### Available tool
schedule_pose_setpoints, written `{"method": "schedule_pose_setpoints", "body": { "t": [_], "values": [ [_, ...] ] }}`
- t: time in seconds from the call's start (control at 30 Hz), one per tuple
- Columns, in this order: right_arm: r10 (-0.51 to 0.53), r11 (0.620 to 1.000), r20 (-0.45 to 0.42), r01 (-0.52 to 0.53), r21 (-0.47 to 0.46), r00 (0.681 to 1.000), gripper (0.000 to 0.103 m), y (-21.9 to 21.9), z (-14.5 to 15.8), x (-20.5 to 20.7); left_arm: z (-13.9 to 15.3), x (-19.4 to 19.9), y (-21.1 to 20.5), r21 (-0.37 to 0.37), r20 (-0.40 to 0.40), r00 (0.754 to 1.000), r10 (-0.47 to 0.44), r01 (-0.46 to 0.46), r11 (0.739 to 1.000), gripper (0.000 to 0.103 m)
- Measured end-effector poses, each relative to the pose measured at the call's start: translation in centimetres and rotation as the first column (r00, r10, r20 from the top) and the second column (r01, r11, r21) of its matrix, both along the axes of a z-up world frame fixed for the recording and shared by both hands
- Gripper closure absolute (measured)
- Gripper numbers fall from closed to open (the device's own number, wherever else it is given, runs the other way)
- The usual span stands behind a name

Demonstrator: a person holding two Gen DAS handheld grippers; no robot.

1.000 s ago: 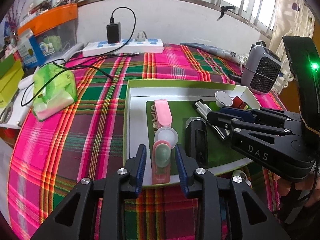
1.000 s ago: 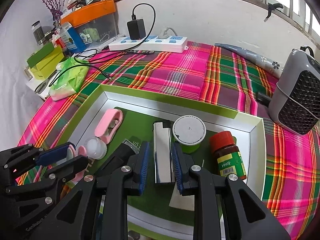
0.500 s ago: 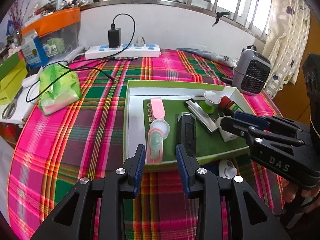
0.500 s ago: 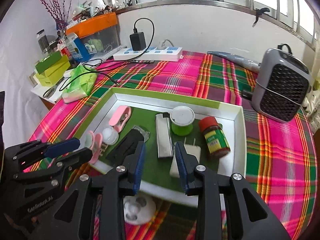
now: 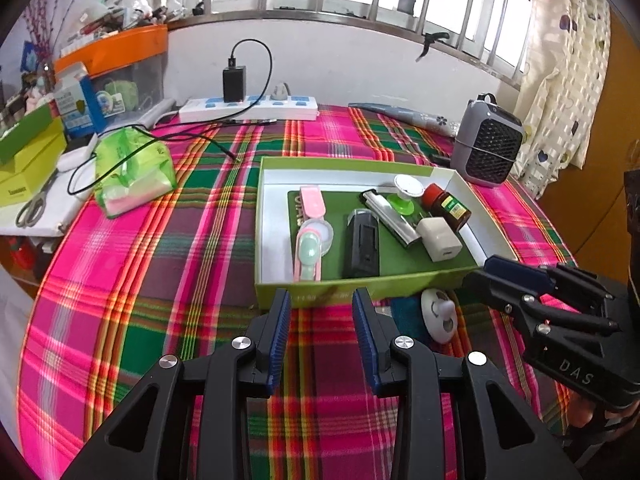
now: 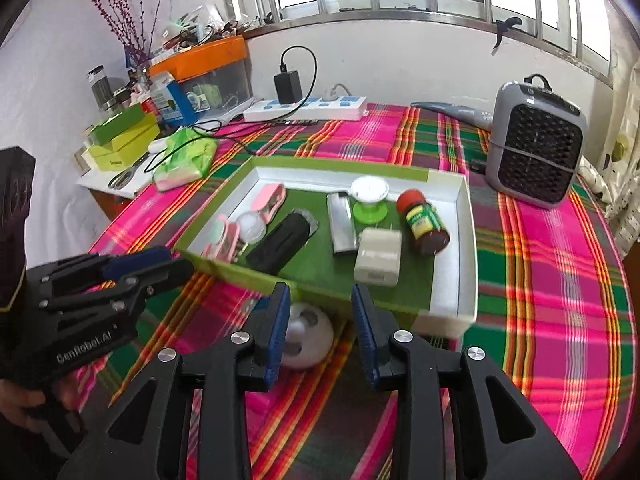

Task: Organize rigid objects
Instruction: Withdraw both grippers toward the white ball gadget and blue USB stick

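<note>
While both grippers hang over the plaid cloth (image 5: 160, 280) short of the green-walled tray (image 5: 360, 286), nothing sits between either pair of jaws: left gripper (image 5: 320, 320) is parted and empty, right gripper (image 6: 320, 320) likewise parted and empty. Tray's near wall stands between the fingers and the contents. A white round gadget (image 6: 306, 336) lies on the cloth just outside that wall, under the right gripper's left finger. Inside the tray: black case (image 5: 362, 242) with long axis running near-to-far, silver lighter (image 5: 390, 216) angled, far end toward the left; white charger cube (image 5: 438, 238) beside it, brown red-capped bottle (image 5: 446, 206) on its side, cap toward the far wall; pink clip (image 5: 313, 202) and pink-green item (image 5: 308, 254) roughly in line, near-to-far. Grey fan heater (image 5: 488, 140) stands off the tray's far right corner; green wipes pack (image 5: 134, 170) and power strip (image 5: 248, 106) well apart to the left.
</note>
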State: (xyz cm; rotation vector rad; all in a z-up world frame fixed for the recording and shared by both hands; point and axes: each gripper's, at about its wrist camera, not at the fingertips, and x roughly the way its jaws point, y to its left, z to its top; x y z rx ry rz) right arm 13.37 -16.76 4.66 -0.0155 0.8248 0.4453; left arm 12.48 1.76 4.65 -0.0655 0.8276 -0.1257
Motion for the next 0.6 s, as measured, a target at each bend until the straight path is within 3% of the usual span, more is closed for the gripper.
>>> {"method": "schedule_pose_setpoints", "body": {
  "t": [0.27,0.4,0.6],
  "values": [
    [-0.003,1.0,-0.046,0.003,0.009,0.999,0.067,0.1,-1.8,-0.7,-0.9,-1.3,0.6,-0.025,-0.021,1.0,-0.001,0.001,1.0,0.072],
    [0.012,1.0,-0.048,-0.011,0.023,0.999,0.056,0.4,-1.9,-1.0,-1.0,-1.6,0.8,-0.033,-0.02,1.0,-0.004,0.003,0.999,0.072],
    [-0.009,1.0,-0.064,0.01,0.023,0.998,0.056,0.8,-2.4,-0.7,-1.4,-2.0,0.9,-0.04,-0.027,1.0,-0.011,0.01,0.999,0.072]
  ]
}}
